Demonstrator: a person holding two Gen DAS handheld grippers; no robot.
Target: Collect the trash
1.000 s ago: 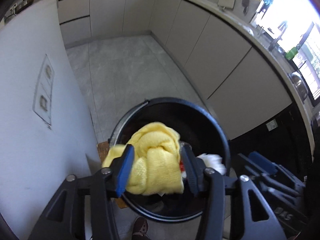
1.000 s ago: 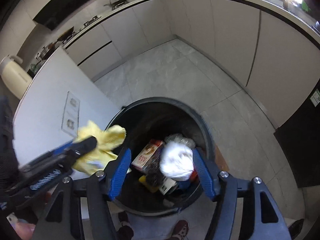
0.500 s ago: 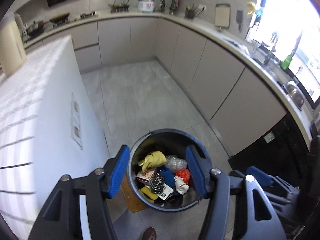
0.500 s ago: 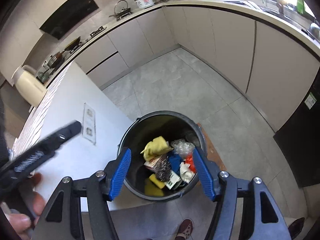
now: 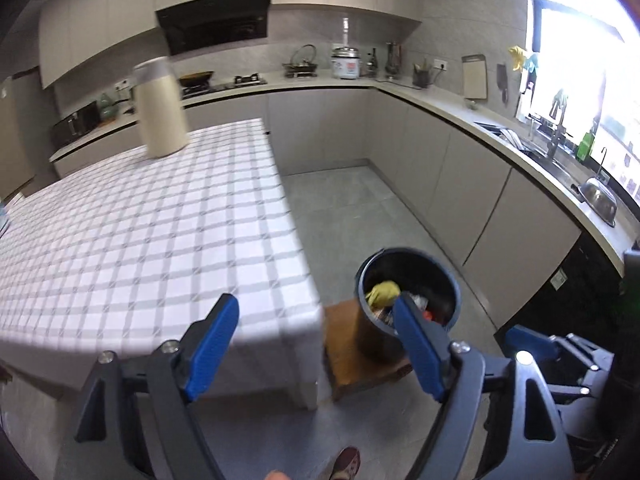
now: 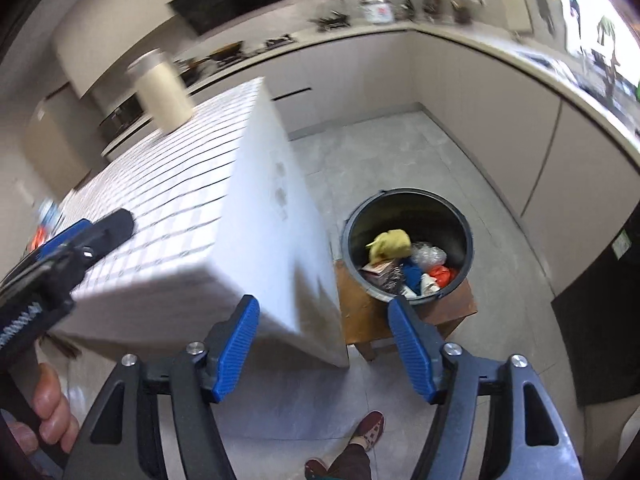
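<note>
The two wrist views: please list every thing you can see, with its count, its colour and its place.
trash bin: one, black, on the stool beside the table
yellow cloth: one, yellow, on top of the trash inside the bin
wooden stool: one, brown, on the floor under the bin
table: one, white with grey checks, left of the bin
jug: one, cream, at the table's far end
rice cooker: one, white, on the back counter
shoe: one, dark red, on the floor
left gripper: blue pads, jaws opening, empty
right gripper: blue pads, jaws opening, empty

Matt black bin, wooden stool
</note>
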